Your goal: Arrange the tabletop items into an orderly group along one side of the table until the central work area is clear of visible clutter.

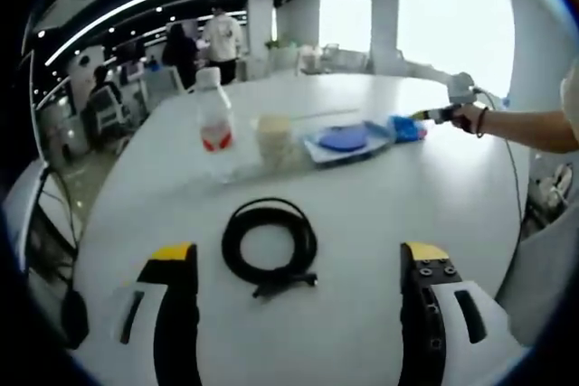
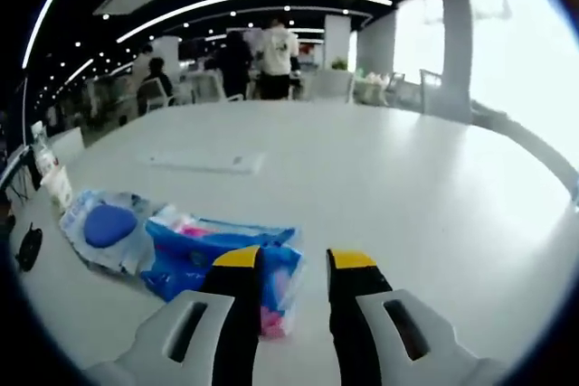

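Note:
A black coiled cable [image 1: 270, 243] lies on the white round table [image 1: 380, 205], just ahead of my left gripper [image 1: 298, 255], whose jaws stand wide open and hold nothing. Beyond it stand a clear water bottle [image 1: 214, 124] and a beige cup [image 1: 274, 139]. To their right lie a clear bag with a blue pad [image 1: 344, 140] and a blue packet [image 1: 407, 128]. My right gripper [image 1: 452, 101], held by a hand, reaches that packet. In the right gripper view, the blue packet [image 2: 208, 255] has one end partly between the narrowly open jaws of my right gripper [image 2: 295, 259]. The bagged blue pad [image 2: 110, 225] lies left of it.
A flat white strip [image 2: 204, 162] lies farther across the table [image 2: 425, 187]. The cup [image 2: 59, 187] and a dark object [image 2: 29, 246] sit at the left edge of the right gripper view. People [image 2: 276, 56] and chairs stand beyond the far rim. A cord [image 1: 511, 160] trails from the hand.

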`<state>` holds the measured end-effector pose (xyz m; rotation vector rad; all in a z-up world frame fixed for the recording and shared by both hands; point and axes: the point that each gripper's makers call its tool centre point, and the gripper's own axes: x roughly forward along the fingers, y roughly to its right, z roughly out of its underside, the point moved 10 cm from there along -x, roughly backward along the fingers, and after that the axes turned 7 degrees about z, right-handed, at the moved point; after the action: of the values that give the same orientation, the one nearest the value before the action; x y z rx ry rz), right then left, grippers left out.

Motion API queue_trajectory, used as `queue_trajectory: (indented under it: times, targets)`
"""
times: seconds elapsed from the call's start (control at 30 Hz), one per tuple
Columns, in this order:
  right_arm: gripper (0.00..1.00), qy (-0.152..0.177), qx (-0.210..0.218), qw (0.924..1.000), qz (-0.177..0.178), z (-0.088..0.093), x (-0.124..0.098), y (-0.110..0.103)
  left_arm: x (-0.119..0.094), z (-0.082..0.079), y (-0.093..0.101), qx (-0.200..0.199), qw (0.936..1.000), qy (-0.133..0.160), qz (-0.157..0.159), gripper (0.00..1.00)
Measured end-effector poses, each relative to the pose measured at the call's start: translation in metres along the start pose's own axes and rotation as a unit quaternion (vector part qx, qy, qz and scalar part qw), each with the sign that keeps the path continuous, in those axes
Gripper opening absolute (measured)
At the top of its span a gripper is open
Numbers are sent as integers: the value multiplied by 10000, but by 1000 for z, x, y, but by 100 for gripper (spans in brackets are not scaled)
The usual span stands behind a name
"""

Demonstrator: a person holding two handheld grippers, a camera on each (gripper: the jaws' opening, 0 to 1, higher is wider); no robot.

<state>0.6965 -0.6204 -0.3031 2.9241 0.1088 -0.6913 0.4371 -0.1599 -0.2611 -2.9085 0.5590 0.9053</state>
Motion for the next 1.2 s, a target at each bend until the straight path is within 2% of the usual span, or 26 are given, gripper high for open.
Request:
queue_trajectory:
  times: [0.07,0.17,0.37,0.47,0.67,0.83,0.97,1.13,1.2]
  targets:
    - [30,15,66,10000,66,-2,-1,3,0,0,0,1,10000,5,6,90]
    - [37,97,455,9989,79,-6,-6,3,1,-2,1,-5,10000,34,39,91]
    - [65,251,984,9948,-98,-18,-17,-4,1,-3,4,-14,9999,56,124,95]
    - [75,197,1018,9944,-199,-22,-24,-13,2,-4,6,-21,9998,49,186,97]
    - [88,59,1028,9931,-555,-26,-40,-37,2,-7,9,-15,9997,98,241,99]
    - [91,144,817,9926,-883,-31,-61,-65,0,-9,11,-35,9994,126,326,99]
    - [96,186,797,9894,-1199,-33,-74,-85,-2,-9,14,-22,9991,88,424,99]
    - [98,87,825,9838,-1592,-29,-86,-113,-5,-11,16,73,9986,65,518,99]
    - [98,87,751,9835,-1646,-27,-90,-124,-6,-12,18,169,9985,66,517,99]
